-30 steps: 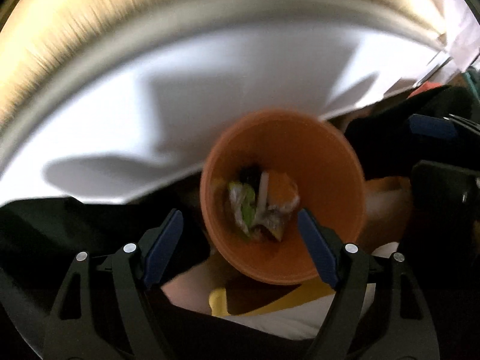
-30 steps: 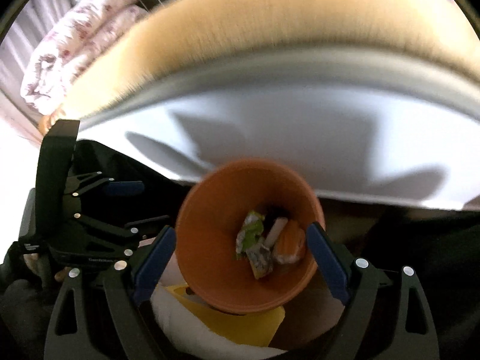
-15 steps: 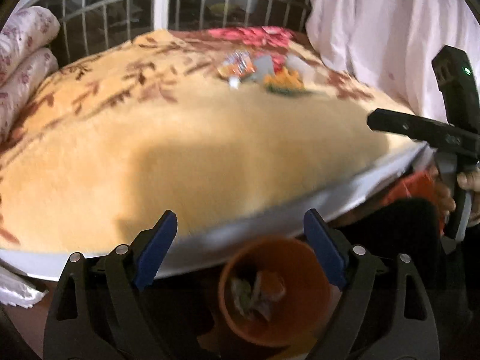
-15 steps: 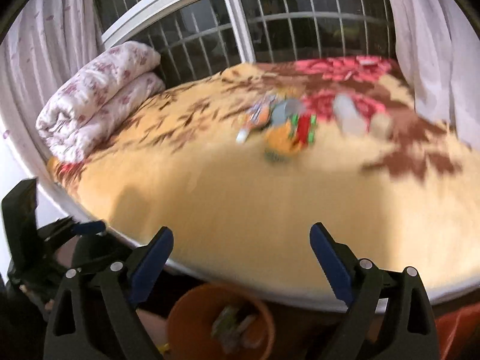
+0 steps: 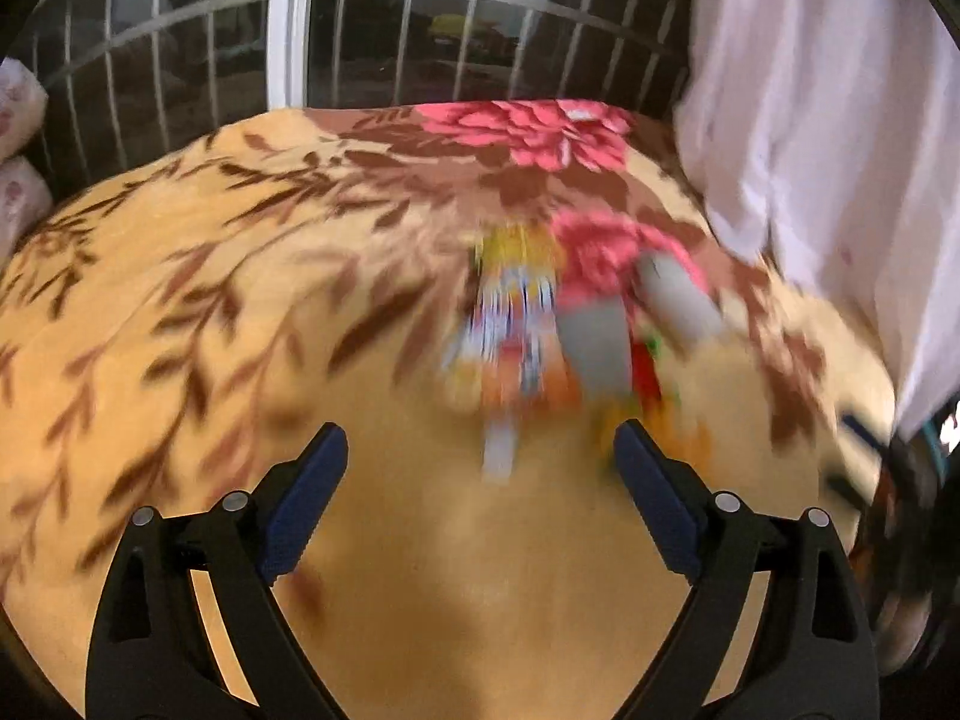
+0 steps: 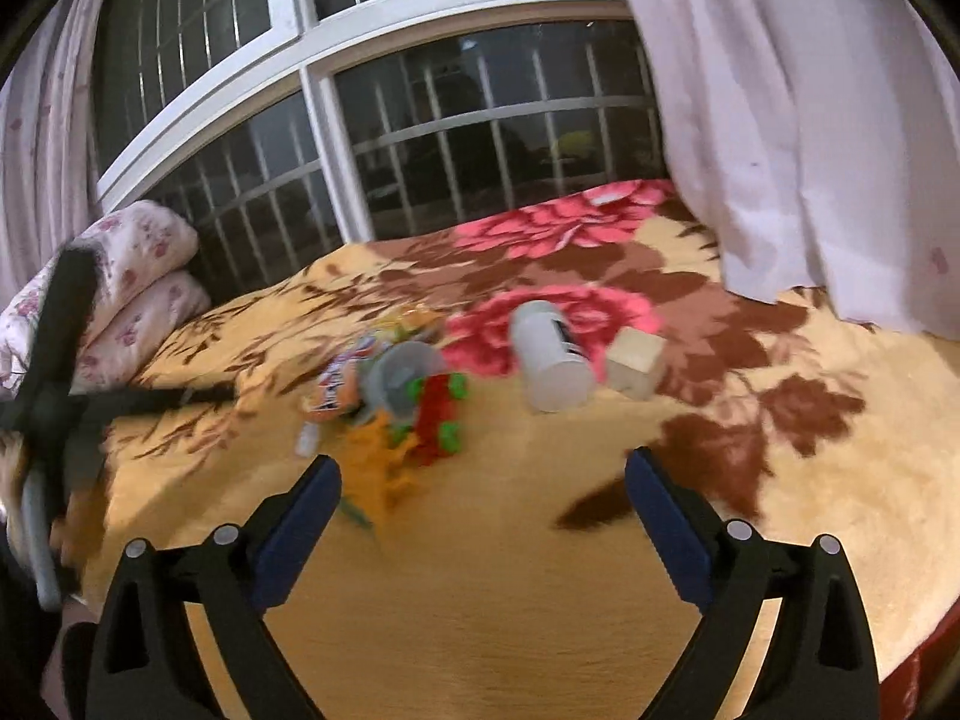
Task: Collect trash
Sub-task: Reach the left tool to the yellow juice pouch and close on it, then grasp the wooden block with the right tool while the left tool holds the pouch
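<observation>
A heap of litter lies on the yellow floral blanket [image 6: 480, 570]: a colourful snack wrapper [image 6: 342, 381], a grey cup [image 6: 399, 381], a red and green toy piece [image 6: 435, 414], an orange scrap [image 6: 375, 468], a white can [image 6: 549, 360] on its side and a beige block [image 6: 633, 363]. In the left wrist view the same heap is blurred, with the wrapper [image 5: 510, 324] and grey pieces [image 5: 597, 339]. My left gripper [image 5: 480, 456] is open and empty just short of the heap. My right gripper [image 6: 483, 480] is open and empty, in front of the heap. The orange bin is out of view.
A barred window [image 6: 450, 138] runs behind the bed. A white curtain [image 6: 780, 120] hangs at the right over the blanket's edge. A folded flowered quilt [image 6: 120, 276] lies at the left. The left gripper's dark body [image 6: 60, 396] shows at the left of the right wrist view.
Both grippers have swung up from the orange bin beside the bed and forward over the blanket toward the litter. The bin has dropped out of both views.
</observation>
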Tool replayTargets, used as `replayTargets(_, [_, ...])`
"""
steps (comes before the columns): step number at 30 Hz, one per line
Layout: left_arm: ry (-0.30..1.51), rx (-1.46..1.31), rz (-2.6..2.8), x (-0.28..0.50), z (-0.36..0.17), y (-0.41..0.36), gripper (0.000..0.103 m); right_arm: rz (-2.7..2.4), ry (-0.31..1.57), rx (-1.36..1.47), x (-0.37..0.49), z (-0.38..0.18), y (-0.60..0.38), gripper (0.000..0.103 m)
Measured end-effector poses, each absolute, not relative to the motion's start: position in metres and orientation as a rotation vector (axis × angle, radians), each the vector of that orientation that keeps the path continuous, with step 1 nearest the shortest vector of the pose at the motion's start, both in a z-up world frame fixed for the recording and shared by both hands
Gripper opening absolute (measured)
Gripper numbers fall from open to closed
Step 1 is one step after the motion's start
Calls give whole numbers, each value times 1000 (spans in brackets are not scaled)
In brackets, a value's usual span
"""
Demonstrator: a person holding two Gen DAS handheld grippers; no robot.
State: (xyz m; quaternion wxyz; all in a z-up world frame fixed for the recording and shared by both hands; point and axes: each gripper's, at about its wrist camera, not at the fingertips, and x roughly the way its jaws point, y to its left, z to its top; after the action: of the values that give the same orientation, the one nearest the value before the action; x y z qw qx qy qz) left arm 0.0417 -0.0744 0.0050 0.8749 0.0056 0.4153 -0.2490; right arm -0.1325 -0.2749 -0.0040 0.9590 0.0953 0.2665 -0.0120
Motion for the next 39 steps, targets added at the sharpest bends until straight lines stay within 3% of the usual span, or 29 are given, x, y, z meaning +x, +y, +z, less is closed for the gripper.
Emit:
replayTargets(7, [1066, 48, -533, 119, -20, -136, 88, -8, 512, 248, -132, -18, -294, 95])
replayTargets(12, [1151, 55, -485, 150, -39, -140, 86, 21, 537, 350, -129, -24, -307, 95])
replayTargets(16, [1170, 64, -464, 160, -58, -139, 67, 14, 513, 344, -133, -20, -305, 96])
replayTargets(17, [1155, 83, -445, 158, -58, -139, 55, 10, 511, 340, -133, -20, -305, 96])
replayTargets(20, [1090, 128, -415, 145, -56, -130, 36, 0, 513, 322, -134, -21, -304, 96])
replayTargets(22, [1052, 122, -395, 133, -52, -114, 32, -6, 516, 309, -135, -22, -302, 96])
replayTargets(28, [944, 83, -321, 67, -23, -51, 31, 3, 519, 298, -128, -15, -306, 96])
replayTargets(39, [767, 34, -366, -115, 0, -6, 31, -70, 743, 99, -42, 1, -335, 96])
